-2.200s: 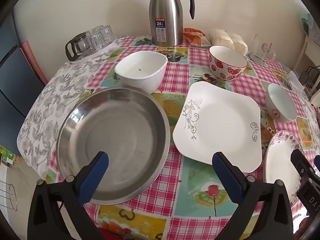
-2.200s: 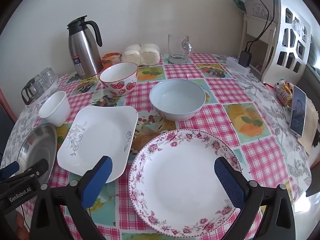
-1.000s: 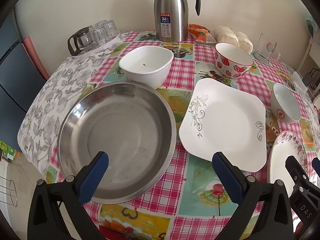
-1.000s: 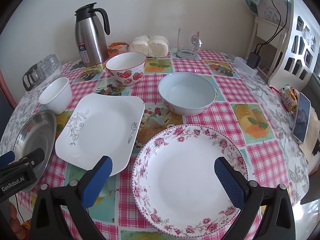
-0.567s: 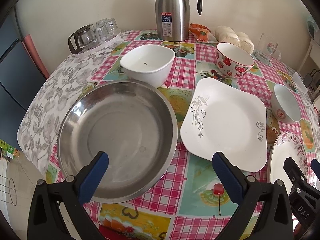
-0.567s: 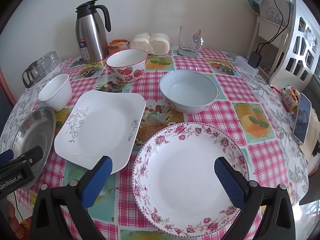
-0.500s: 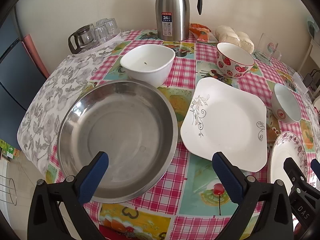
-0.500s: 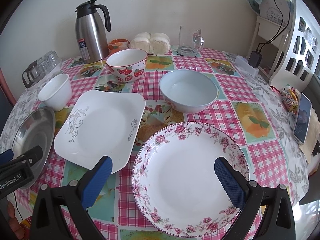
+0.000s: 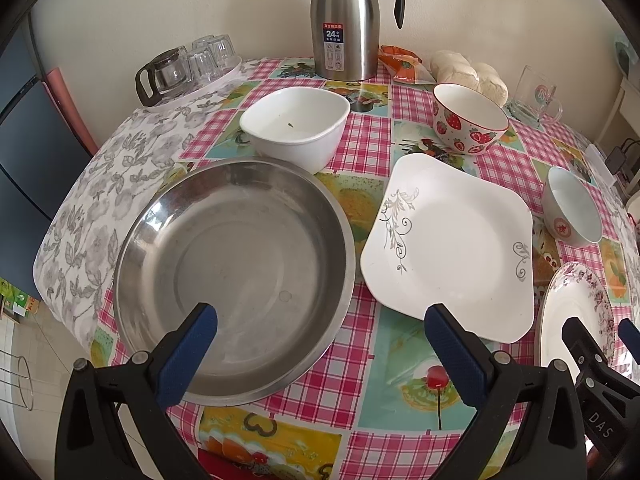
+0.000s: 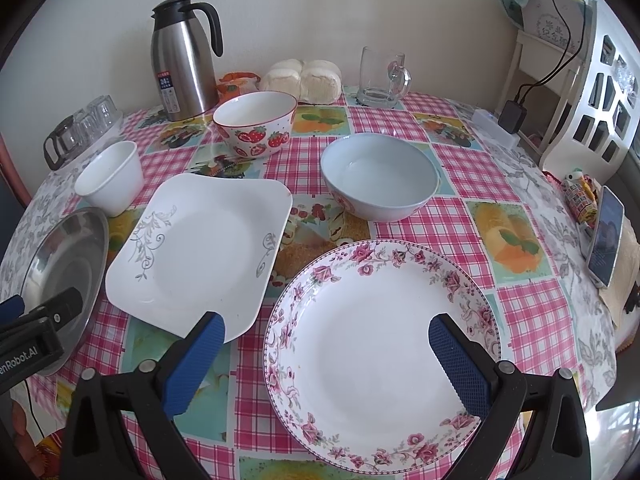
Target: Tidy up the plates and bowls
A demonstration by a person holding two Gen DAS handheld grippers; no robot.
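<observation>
- Left tongs (image 9: 320, 344): blue-padded fingers spread wide, gripping nothing, hovering over the near edge of the desk (image 9: 360, 396). Left finger sits above the near rim of the steel pan (image 9: 232, 272); right finger above the near corner of the square plate (image 9: 452, 244).
- Right tongs (image 10: 326, 354): also spread wide and empty, straddling the floral plate (image 10: 380, 332), its left finger by the near corner of the square plate (image 10: 200, 248).
- Steel pan: round, shallow, near left of the desk, partly on the grey leaf-print cloth (image 9: 100, 184).
- Square plate: white with grey scroll marks, just right of the pan, a narrow strip of tablecloth between them.
- Floral plate: round, pink-flower rim, near right, close beside the square plate; whether the rims touch I cannot tell.
- White bowl (image 9: 296, 128): squarish, just beyond the pan's far rim, a dark speck inside.
- Strawberry bowl (image 10: 256, 122): far centre, beyond the square plate.
- Pale blue bowl (image 10: 380, 176): beyond the floral plate, right of the square plate.
- Far edge by the wall: steel thermos jug (image 10: 182, 56), orange packet (image 9: 402, 62), white buns (image 10: 304, 80), glass mug (image 10: 382, 76).
- Far left: glass pot and upturned glasses (image 9: 188, 66) on a tray.
- Far right side: phone (image 10: 606, 236) lying near the edge.
</observation>
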